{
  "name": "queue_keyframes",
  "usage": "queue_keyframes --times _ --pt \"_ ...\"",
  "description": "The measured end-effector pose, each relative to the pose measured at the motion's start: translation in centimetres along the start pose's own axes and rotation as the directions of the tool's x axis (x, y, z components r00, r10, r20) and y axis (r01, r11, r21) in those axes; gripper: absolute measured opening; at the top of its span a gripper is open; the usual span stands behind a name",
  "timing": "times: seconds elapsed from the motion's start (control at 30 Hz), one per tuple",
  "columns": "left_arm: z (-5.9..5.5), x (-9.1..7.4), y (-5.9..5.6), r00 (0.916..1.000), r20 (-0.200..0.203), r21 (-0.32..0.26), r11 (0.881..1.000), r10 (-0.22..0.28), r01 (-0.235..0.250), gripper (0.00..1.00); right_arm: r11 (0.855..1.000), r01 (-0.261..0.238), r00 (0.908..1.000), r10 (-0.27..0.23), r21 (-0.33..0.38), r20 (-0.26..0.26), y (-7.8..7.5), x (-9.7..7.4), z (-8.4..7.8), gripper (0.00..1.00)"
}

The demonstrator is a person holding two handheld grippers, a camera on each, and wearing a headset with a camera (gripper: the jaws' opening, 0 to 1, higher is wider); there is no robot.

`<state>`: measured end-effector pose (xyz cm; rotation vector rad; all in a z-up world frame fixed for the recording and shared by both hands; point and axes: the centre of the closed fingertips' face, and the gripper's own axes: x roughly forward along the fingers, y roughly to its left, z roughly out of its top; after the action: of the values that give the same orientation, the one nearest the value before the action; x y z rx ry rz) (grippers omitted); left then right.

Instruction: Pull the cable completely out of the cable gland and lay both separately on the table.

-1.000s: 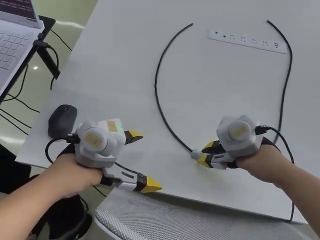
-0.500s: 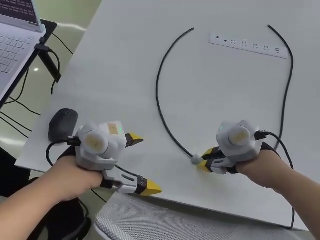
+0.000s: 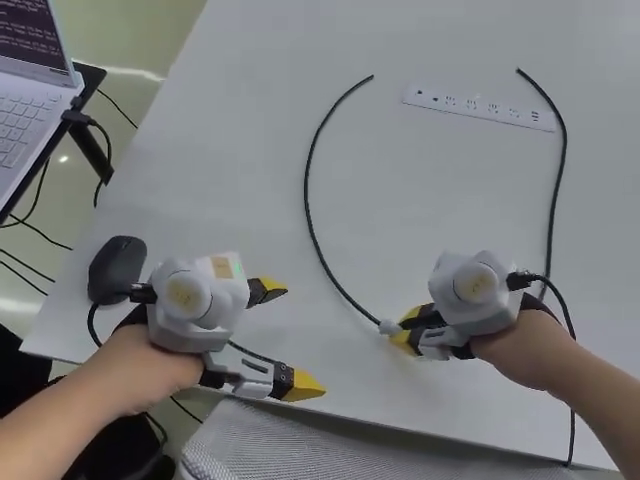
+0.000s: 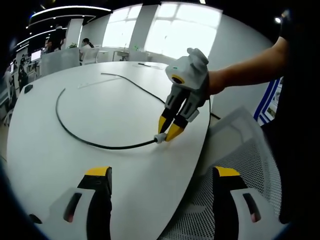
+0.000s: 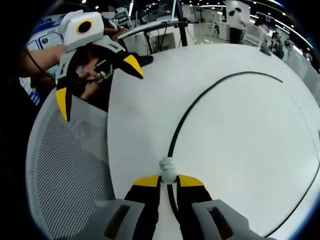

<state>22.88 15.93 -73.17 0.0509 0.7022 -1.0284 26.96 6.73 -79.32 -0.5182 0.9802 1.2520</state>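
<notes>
The left gripper (image 3: 292, 338) is held at the near edge of the white table (image 3: 230, 150), and its two yellow-tipped jaws are spread wide with nothing between them; one jaw is over the table top and the other reaches past the edge, above the grey mesh chair (image 3: 300, 445). The right gripper (image 3: 401, 333) rests low on the table near the same edge, well apart from the left one, with its jaws drawn close together. In the right gripper view the black cable (image 5: 200, 102) passes back between these jaws, so they pinch it just behind the white cable gland (image 5: 168, 168), which sits directly in front of the yellow tips and is still on the cable. From the gland the cable runs in a long curve across the table, lying flat on the surface. In the left gripper view the right gripper points down at the table, with the gland beside its tips. Farther on the table lies a white power strip (image 3: 478, 105). A dark computer mouse (image 3: 115, 268) lies at the table corner, and a laptop (image 3: 25, 100) stands beside the table.
</notes>
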Motion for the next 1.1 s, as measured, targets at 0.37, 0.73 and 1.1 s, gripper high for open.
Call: queue_keyframes --times 0.37,0.73,1.1 --pt "3.1 1.3 -1.6 0.9988 0.032 0.044 0.998 -0.038 0.036 0.81 1.000 0.010 0.9995 -0.009 -0.025 0.032 1.3 -3.3 0.9 0.07" --pt "6.2 2.7 -3.1 0.9909 0.076 0.102 0.989 -0.112 0.104 0.72 0.995 -0.003 0.9988 0.008 -0.100 0.049 2.1 -6.6 2.3 0.07" --pt "7.9 3.9 -3.9 0.9815 0.112 0.137 0.981 -0.155 0.140 0.64 0.980 -0.032 0.9974 0.044 -0.196 0.057 3.6 -8.9 4.3 0.06"
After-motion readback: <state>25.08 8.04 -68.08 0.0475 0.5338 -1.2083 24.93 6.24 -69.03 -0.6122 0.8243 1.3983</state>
